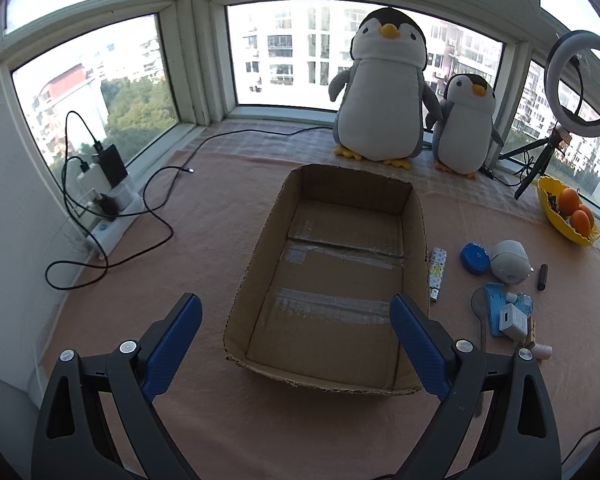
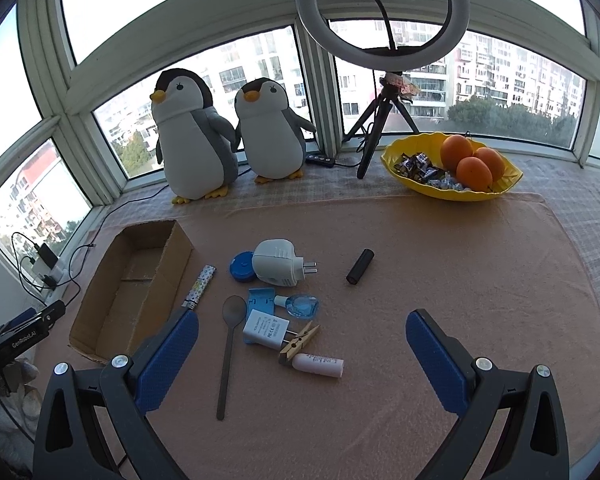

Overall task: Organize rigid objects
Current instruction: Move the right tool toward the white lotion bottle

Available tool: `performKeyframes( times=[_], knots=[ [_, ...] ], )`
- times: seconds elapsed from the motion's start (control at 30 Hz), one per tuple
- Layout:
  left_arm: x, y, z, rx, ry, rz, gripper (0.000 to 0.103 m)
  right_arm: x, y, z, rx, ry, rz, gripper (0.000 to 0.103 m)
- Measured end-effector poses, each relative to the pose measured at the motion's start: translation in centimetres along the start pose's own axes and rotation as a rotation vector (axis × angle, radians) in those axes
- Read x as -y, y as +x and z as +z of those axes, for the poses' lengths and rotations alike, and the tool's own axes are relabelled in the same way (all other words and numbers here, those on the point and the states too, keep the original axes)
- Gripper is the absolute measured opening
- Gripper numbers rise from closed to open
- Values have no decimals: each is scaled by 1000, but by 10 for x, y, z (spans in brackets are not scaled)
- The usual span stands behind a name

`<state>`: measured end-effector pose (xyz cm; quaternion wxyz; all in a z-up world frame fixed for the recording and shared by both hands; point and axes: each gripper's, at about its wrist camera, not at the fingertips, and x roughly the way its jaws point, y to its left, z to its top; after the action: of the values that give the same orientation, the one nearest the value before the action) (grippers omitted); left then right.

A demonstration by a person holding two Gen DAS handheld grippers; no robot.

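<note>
Left gripper (image 1: 296,312) fingers wide over cardboard box (image 1: 416,224); spoon (image 2: 228,344) beside.

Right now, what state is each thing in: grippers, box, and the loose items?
Left gripper: open, empty, over the box.
Right gripper: open, empty.
Box: open-topped, nothing inside.
Spoon: flat on the cloth, bowl up.
Clothespin: shut, lying against the white charger.
Lighter: lying beside the box.
Black cylinder: on its side, apart from the rest.
</note>
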<state>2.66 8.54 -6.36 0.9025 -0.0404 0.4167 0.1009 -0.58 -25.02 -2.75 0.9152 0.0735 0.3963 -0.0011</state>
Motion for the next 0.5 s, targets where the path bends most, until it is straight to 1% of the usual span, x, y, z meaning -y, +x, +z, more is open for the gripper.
performKeyframes(
  times=[0.1, 0.2, 0.3, 0.5],
  knots=[
    [-19, 12, -2, -31, -37, 30, 95, 6, 1, 0, 3, 11, -7, 102],
    [-33, 31, -6, -76, -58, 31, 95, 11, 4, 0, 4, 14, -15, 102],
    [-39, 49, -12, -123, -60, 37, 95, 15, 8, -1, 0, 9, -27, 102],
    [-42, 75, -24, -185, -70, 59, 94, 23, 21, -3, -7, -15, -53, 102]
  ],
)
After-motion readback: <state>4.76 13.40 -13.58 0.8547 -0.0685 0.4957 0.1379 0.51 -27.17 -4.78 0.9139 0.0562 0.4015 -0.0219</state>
